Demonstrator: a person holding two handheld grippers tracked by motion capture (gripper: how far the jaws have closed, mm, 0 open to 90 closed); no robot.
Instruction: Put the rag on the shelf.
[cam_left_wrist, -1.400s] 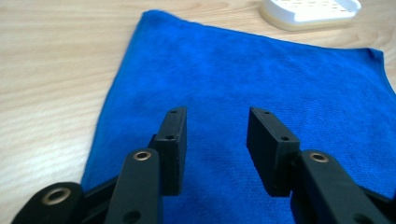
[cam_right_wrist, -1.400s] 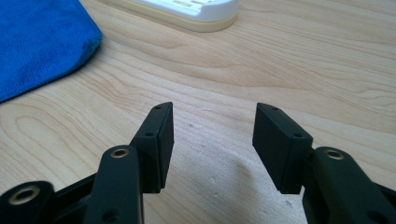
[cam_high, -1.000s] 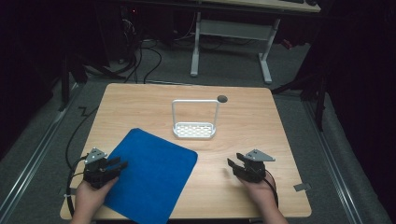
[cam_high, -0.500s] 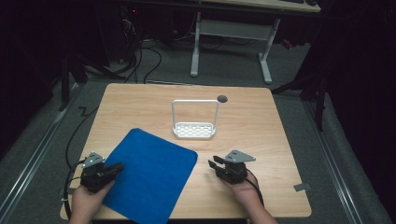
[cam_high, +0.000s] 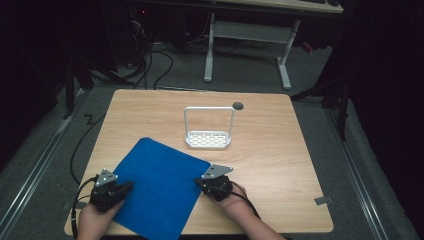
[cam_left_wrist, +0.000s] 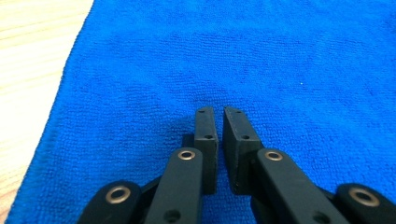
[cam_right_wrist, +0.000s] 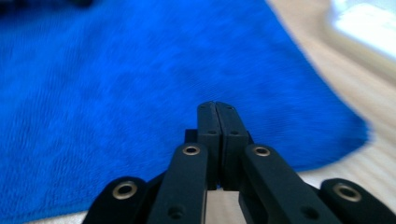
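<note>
Jaws first, on my left gripper (cam_left_wrist: 215, 112): the two black pads stand a narrow slit apart, nothing between them, tips hovering low over the flat blue terry cloth (cam_left_wrist: 233, 60) that spreads ahead of and to both sides of them. Off beyond the cloth's left edge from those jaws I see the pale wood-grain tabletop (cam_left_wrist: 28, 56). From the high view my left gripper (cam_high: 125, 186) sits at the cloth's near-left border, tips pointing rightward onto the fabric, my left hand (cam_high: 95, 220) wrapped behind it and its black cable (cam_high: 80, 192) looping off to the outside.

The blue cloth (cam_high: 160, 190) lies skewed on the table (cam_high: 280, 150), one corner toward the far side, its near edge at the table's front rim.

My right gripper (cam_right_wrist: 217, 106) has its pads pressed fully together, no gap showing and nothing caught between them. Ahead of these jaws runs the cloth (cam_right_wrist: 140, 84); its edge passes just under them, with bare table to their right. From above, my right gripper (cam_high: 198, 181) is at the cloth's right border, tips aimed left onto it, my right hand (cam_high: 232, 200) behind.

Farther across the table from both sets of jaws, well apart from the cloth, stands a small white wire rack with a perforated base and a tall hoop handle (cam_high: 208, 130), upright, and just beyond it a dark round hole in the tabletop (cam_high: 238, 106)
</note>
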